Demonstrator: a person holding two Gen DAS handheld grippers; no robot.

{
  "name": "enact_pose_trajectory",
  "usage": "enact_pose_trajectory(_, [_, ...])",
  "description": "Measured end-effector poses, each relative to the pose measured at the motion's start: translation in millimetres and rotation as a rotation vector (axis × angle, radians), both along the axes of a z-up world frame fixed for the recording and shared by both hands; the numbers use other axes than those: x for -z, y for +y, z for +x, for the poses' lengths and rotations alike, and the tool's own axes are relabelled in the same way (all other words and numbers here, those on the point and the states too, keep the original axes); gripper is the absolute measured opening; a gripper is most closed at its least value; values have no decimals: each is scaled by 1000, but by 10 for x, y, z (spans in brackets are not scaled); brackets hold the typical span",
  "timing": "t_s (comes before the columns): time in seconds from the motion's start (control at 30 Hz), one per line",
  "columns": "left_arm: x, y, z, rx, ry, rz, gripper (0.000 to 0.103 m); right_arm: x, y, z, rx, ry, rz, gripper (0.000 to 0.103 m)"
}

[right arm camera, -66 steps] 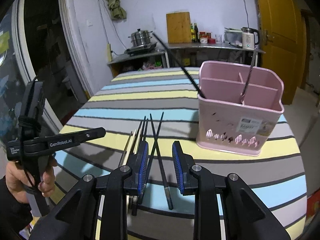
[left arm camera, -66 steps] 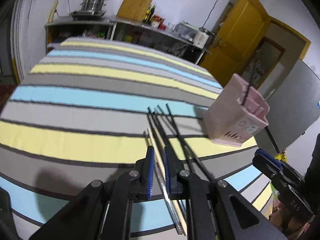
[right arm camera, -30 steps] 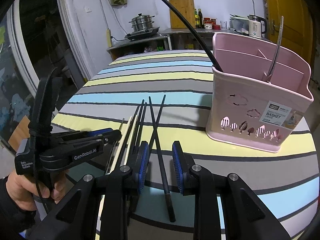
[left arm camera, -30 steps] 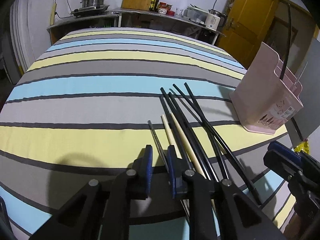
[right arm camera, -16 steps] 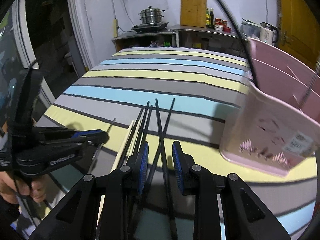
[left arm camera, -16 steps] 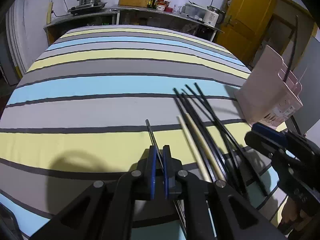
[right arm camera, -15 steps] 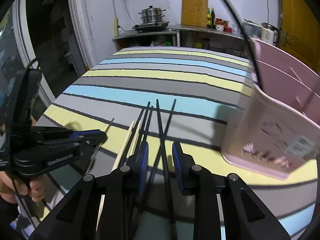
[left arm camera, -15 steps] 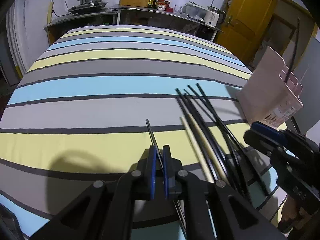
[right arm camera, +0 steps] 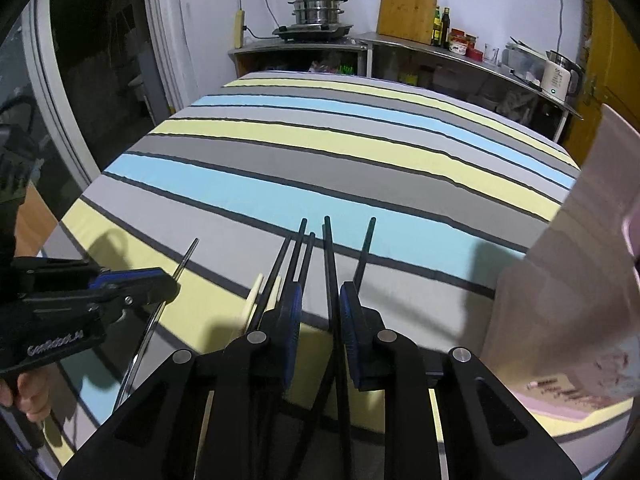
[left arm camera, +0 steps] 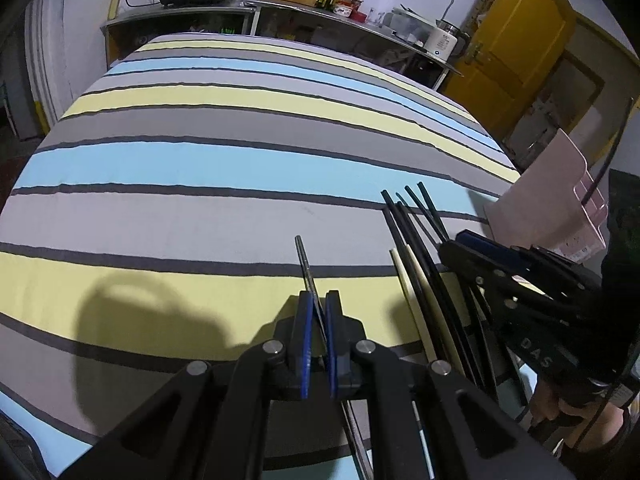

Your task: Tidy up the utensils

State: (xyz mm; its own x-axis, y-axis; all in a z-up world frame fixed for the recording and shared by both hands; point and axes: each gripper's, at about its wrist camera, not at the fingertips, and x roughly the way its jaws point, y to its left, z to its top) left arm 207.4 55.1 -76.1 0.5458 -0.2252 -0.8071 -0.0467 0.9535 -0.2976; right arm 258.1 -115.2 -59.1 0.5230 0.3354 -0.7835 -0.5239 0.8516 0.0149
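1. The left gripper (left arm camera: 316,320) clamps a thin metal chopstick (left arm camera: 305,264) between its blue pads, the stick's tip pointing away over the yellow band of the striped tablecloth (left arm camera: 200,168).
2. The right gripper (right arm camera: 320,312) hangs low over the loose black chopsticks (right arm camera: 296,252), its fingers set moderately apart with one black stick lying between them, not pinched.
3. Two pale wooden chopsticks (left arm camera: 416,292) lie just left of the black ones, all in a rough fan on the cloth between the two grippers.
4. The pink utensil basket (left arm camera: 560,200) stands at the right edge of the table, near the right gripper, with one black stick leaning up out of it.
5. At the far wall, a steel steamer pot (right arm camera: 318,10) sits on a counter beside a wooden cutting board (right arm camera: 408,8) and a white kettle (right arm camera: 558,74).
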Motion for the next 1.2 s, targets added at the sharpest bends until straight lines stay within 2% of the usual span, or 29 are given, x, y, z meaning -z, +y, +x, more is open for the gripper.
enact_pose_trajectory(0.4, [14,29,-18,-16,15,-27,7,59,106,130,-10,25,-57,19])
enact_pose_trajectory(0.63, [4,24,-5,-12,16,-17,7,96,63,114,-6,62,-84,8])
enact_pose_trajectory(0.8, [-1,9,-6,-9,17,-9,7,91,73,85,-2,62,-82,6])
enact_pose_trajectory(1.2, [-89,-18,-2,9,22,-6,5,-261,-23,-146,14,-3,-26,5])
